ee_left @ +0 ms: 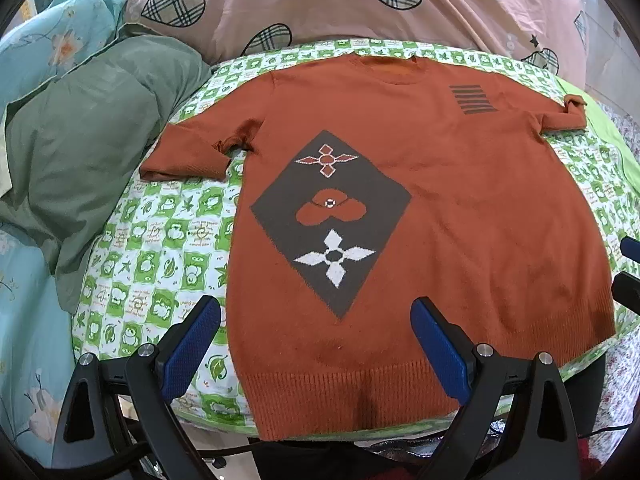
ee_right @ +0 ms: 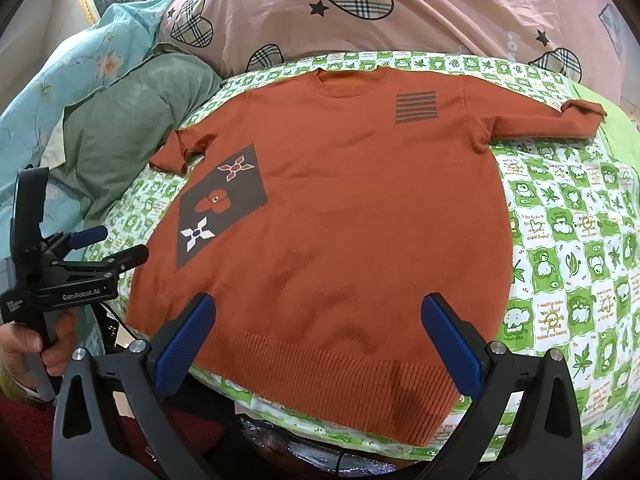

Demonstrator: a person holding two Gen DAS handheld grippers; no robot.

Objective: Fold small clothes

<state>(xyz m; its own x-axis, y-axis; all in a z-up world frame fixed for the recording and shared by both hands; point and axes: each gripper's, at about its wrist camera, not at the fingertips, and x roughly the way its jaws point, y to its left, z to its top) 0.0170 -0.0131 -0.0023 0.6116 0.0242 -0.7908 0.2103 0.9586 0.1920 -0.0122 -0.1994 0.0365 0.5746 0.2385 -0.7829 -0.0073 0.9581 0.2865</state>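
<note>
An orange knit sweater (ee_left: 460,200) lies flat and face up on a green-and-white checked sheet (ee_left: 160,240), collar at the far side, both sleeves spread out. It has a grey diamond patch (ee_left: 332,216) with flower shapes and a grey striped mark near one shoulder. It also shows in the right wrist view (ee_right: 340,208). My left gripper (ee_left: 316,324) is open and empty, hovering over the sweater's hem at its left part. My right gripper (ee_right: 318,320) is open and empty over the hem's right part. The left gripper also shows in the right wrist view (ee_right: 108,246), held by a hand.
A green garment (ee_left: 88,152) is heaped at the left of the sheet. A pink quilt with plaid hearts (ee_left: 360,0) lies behind the sweater. Light blue floral bedding (ee_left: 40,40) is at the far left. The near edge of the sheet (ee_right: 320,440) drops off below the hem.
</note>
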